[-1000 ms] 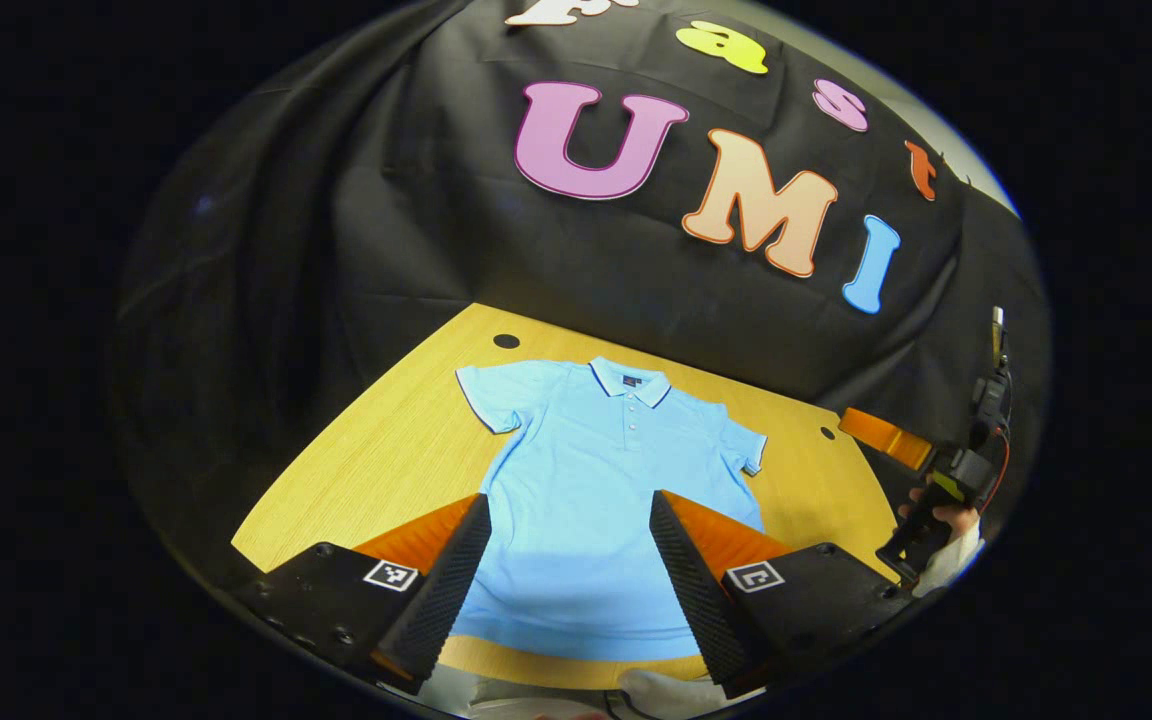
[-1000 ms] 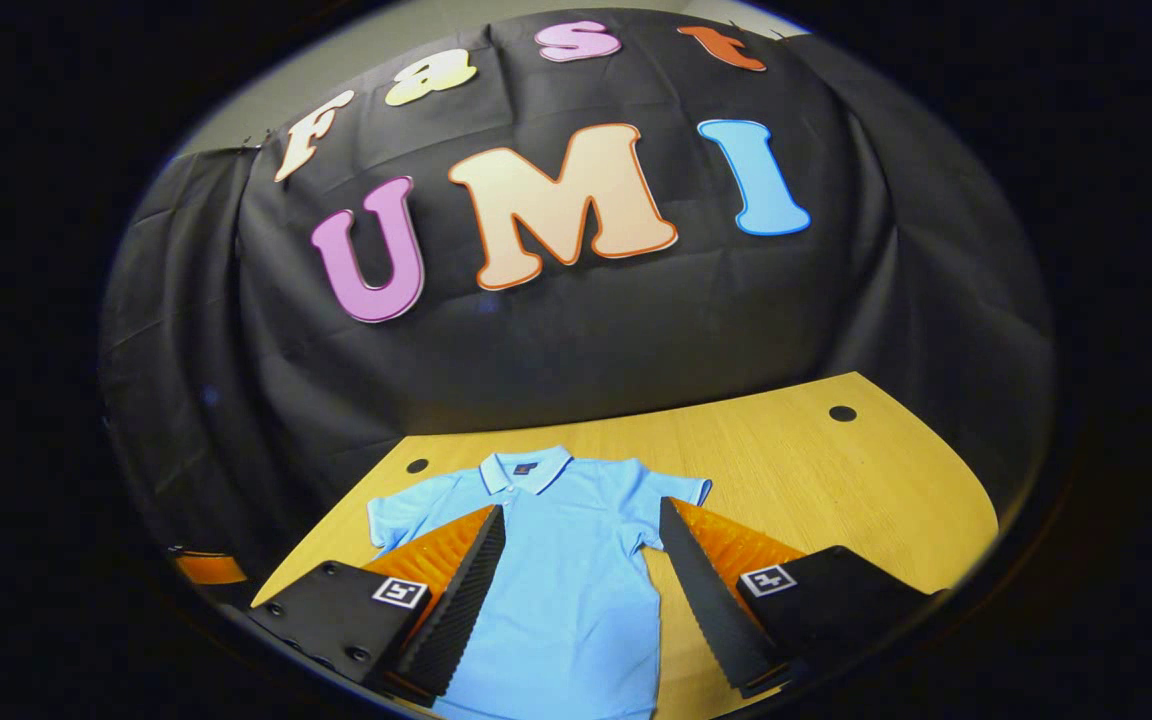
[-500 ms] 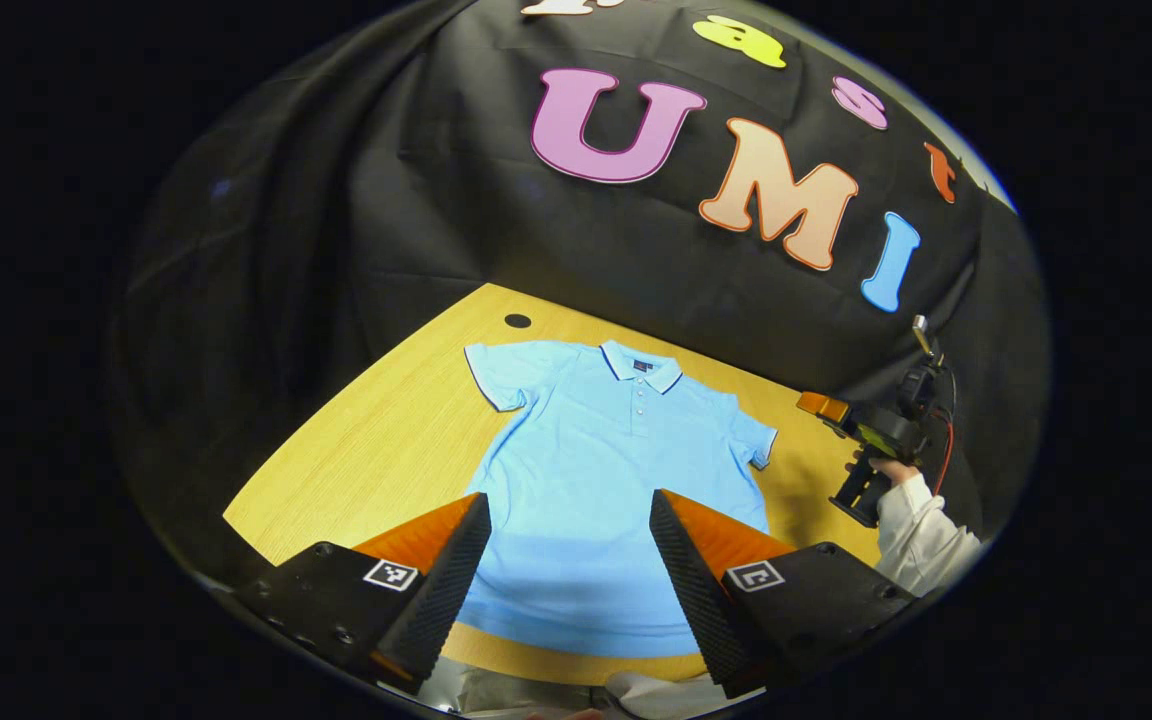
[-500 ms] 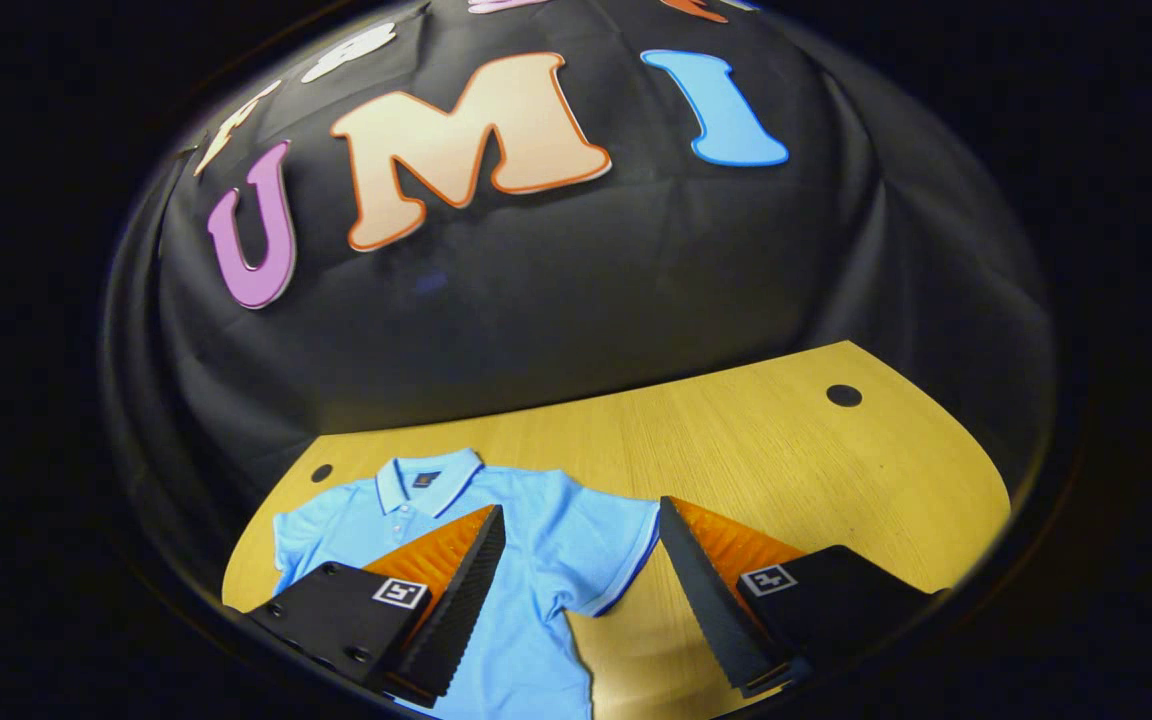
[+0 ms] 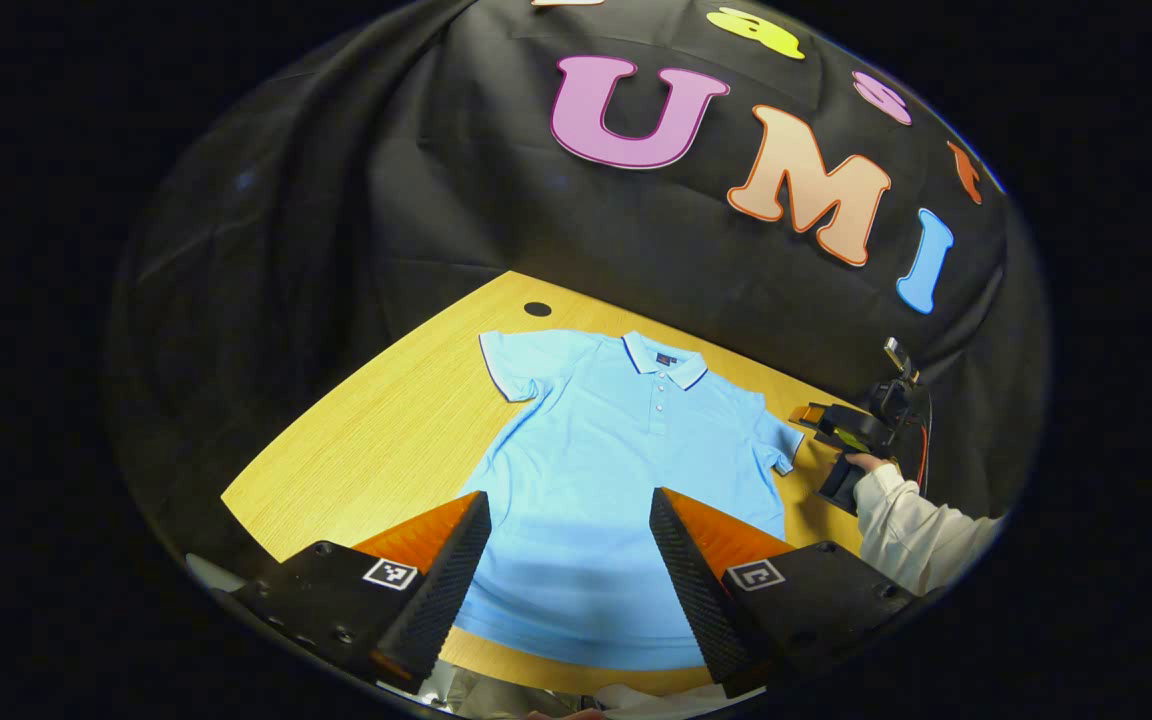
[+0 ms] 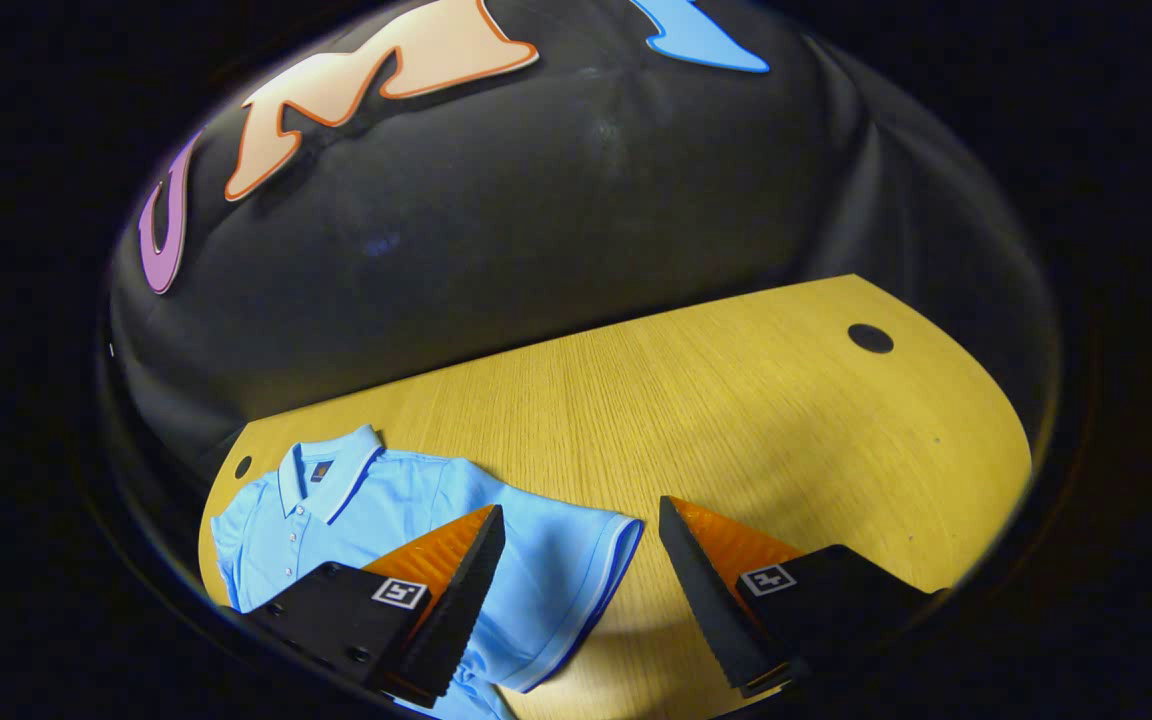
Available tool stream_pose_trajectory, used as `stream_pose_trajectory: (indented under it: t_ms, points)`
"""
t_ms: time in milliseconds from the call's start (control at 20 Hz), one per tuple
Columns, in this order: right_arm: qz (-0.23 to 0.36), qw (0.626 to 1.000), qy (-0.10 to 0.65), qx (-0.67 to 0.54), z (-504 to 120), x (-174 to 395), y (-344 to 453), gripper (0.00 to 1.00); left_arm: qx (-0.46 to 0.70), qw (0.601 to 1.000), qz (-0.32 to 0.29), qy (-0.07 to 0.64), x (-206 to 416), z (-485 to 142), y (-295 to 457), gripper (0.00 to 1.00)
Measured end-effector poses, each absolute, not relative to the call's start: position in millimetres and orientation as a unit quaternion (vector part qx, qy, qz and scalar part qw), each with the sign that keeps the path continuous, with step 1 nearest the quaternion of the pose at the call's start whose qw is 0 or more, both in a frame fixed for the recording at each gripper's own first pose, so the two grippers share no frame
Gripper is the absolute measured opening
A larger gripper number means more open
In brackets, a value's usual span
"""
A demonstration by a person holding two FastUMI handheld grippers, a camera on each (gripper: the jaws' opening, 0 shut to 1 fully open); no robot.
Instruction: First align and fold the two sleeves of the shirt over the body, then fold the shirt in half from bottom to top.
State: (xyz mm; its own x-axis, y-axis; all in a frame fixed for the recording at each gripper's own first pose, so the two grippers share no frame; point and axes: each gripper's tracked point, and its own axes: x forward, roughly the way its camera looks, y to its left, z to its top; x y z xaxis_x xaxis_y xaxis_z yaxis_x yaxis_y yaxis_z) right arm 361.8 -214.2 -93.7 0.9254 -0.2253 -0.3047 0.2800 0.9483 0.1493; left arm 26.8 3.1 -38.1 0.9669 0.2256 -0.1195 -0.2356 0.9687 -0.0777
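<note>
A light blue polo shirt (image 5: pixel 626 470) lies flat and face up on the wooden table (image 5: pixel 386 440), collar toward the black cloth wall and both short sleeves spread out to the sides — neither is folded over the body.

In the left gripper view, the left gripper (image 5: pixel 568 560) hangs above the lower part of the shirt with its two fingers spread wide; blue fabric shows in the gap between them and they have hold of nothing. The hem sits at about 6 o'clock, near the front edge of the table, and the collar (image 5: pixel 664 358) at about 12 o'clock from the gap. One sleeve (image 5: pixel 516 362) points to about 11 o'clock. Out at 3 o'clock a hand in a white sleeve (image 5: pixel 911 515) holds the right gripper (image 5: pixel 841 425) just beside the shirt's other sleeve (image 5: pixel 776 440); from here I cannot tell how far its fingers are apart.

In the right gripper view, that gripper (image 6: pixel 581 575) is plainly wide open and empty — its fingers straddle the sleeve's (image 6: pixel 576 580) striped cuff, one finger over the blue fabric, the other over bare table (image 6: pixel 736 400). The collar (image 6: pixel 321 478) lies at about 10 o'clock, and a round dark hole (image 6: pixel 870 338) in the tabletop sits at about 2 o'clock.
</note>
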Motion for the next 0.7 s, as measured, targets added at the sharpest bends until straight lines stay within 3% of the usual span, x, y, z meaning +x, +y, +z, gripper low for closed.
stream_pose_trajectory:
  t_ms: [100, 200, 250, 350, 400, 700]
  points:
    - [-0.134, 0.976, 0.146, 0.090, -102, 367, -218, 0.97, -0.043, 0.989, 0.127, 0.061, 24, -43, 6, 0.96]
    - [-0.137, 0.978, 0.140, 0.077, -104, 371, -221, 0.94, -0.047, 0.988, 0.133, 0.065, 21, -46, 6, 0.96]
    - [-0.139, 0.978, 0.141, 0.070, -106, 373, -223, 0.84, -0.049, 0.987, 0.135, 0.066, 22, -47, 5, 0.96]
    - [-0.135, 0.980, 0.136, 0.054, -106, 373, -221, 0.77, -0.050, 0.987, 0.138, 0.067, 23, -47, 5, 0.96]
    - [-0.133, 0.981, 0.135, 0.046, -107, 373, -220, 0.84, -0.048, 0.987, 0.139, 0.066, 23, -46, 4, 0.96]
    - [-0.117, 0.984, 0.137, -0.006, -109, 369, -216, 0.34, -0.043, 0.988, 0.134, 0.069, 26, -47, -1, 0.96]
